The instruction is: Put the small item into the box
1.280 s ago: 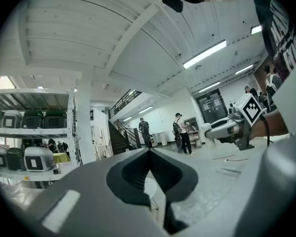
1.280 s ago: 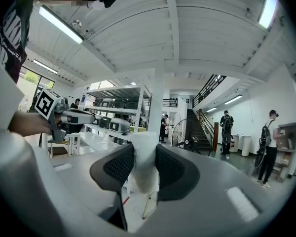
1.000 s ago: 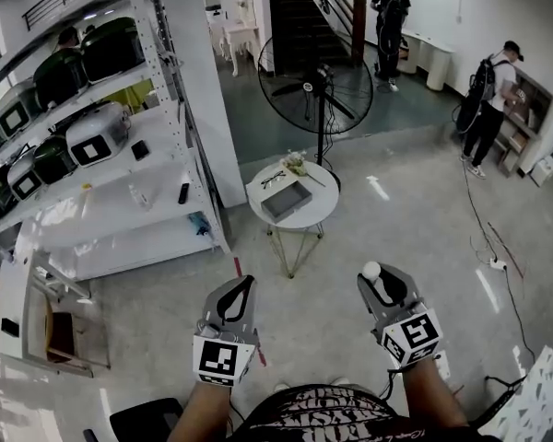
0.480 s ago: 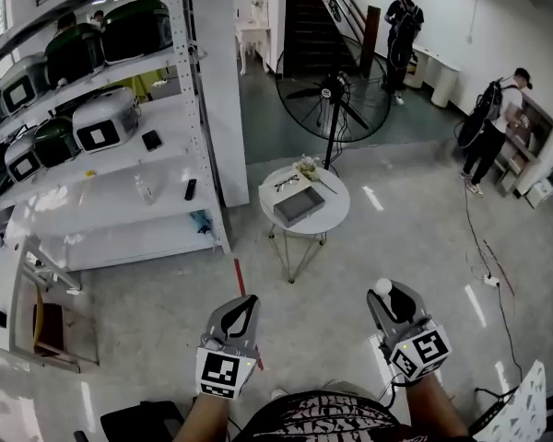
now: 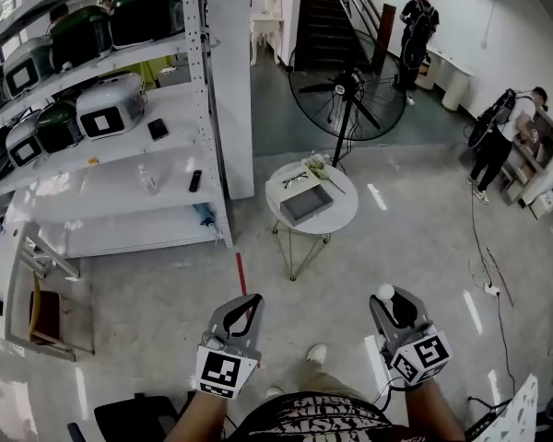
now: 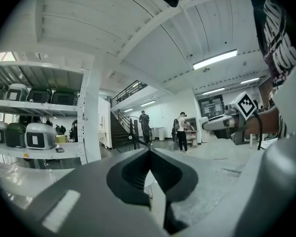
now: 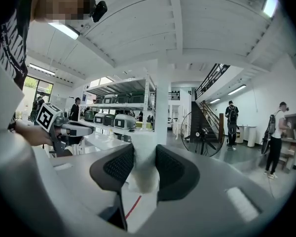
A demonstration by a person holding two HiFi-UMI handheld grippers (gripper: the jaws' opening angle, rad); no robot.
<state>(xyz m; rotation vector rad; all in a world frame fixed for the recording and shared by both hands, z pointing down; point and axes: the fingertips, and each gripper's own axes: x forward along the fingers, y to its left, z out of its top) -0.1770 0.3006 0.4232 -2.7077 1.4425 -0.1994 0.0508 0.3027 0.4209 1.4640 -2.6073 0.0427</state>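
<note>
**Small item pinched in the right claw, box well ahead**

Head view: left claw [image 5: 253, 299] sits at 7 o'clock and right claw [image 5: 388, 294] at 5, with the white small item [image 5: 384, 291] at its tip. The grey box [image 5: 307, 203] is on the round tabletop [image 5: 343, 217] up at 12, well apart from both.

Left gripper view: left claw [image 6: 149, 152] is pressed closed on itself.

Right gripper view: right claw [image 7: 144, 149] is clamped on the small item [image 7: 144, 174].

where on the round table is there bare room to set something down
Bare top shows on the round table right of the grey box, plus a thin strip along the near rim. The box itself looks empty. The far edge is crowded: glasses and a small cluster of items.
</note>
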